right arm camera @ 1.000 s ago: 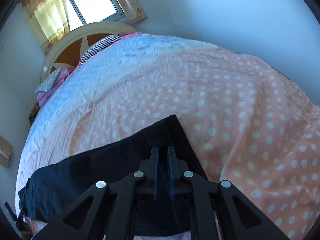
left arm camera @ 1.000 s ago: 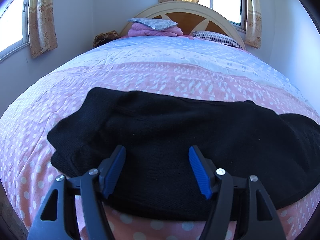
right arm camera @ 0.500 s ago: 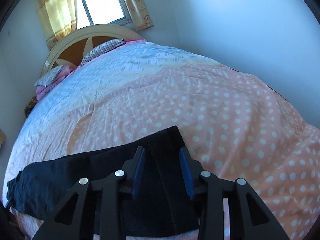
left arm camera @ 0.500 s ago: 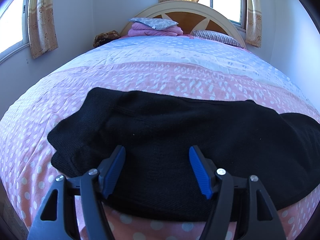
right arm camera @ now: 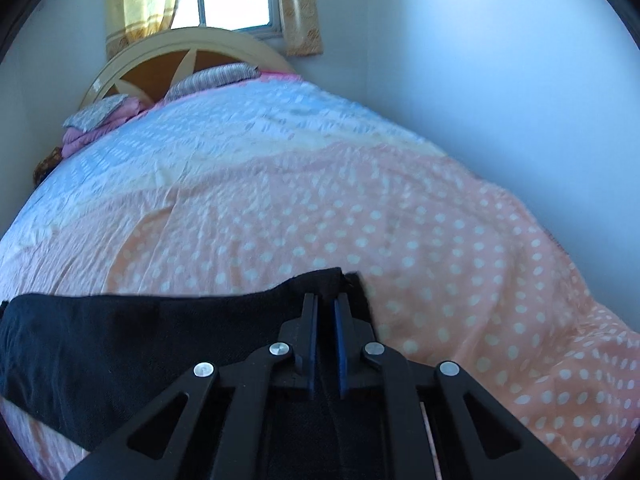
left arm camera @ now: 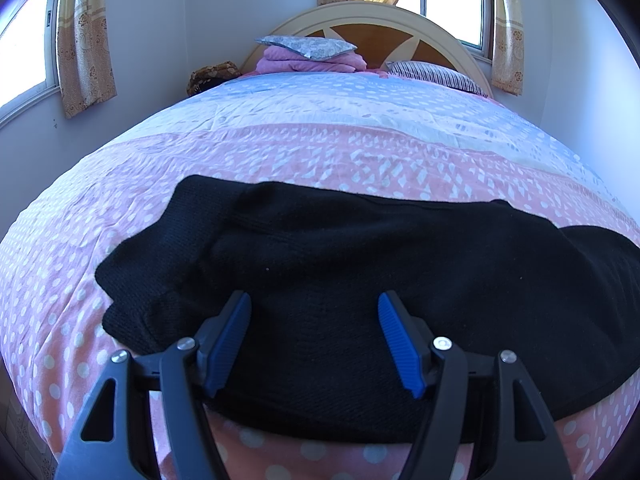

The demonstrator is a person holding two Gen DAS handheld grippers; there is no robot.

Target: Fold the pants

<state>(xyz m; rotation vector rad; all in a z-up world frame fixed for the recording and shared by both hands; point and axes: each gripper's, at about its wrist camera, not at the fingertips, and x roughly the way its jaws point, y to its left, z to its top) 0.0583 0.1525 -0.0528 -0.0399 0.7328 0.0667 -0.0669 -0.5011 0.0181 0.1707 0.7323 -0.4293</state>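
Note:
Black knit pants lie flat across the near part of the bed, stretched left to right. My left gripper is open, its blue pads wide apart just above the waist end of the pants, holding nothing. In the right wrist view the pants run off to the left. My right gripper is shut on the cuff end of the pants, with black cloth pinched between its blue pads.
The bed has a pink dotted and pale blue cover. Folded pink bedding and pillows sit by the headboard. A wall runs close along the bed's right side. Curtained windows stand behind and left.
My right gripper opened half a second ago, then closed again on the cuff end of the pants, and its view swung up toward the headboard. The left gripper has stayed still and open.

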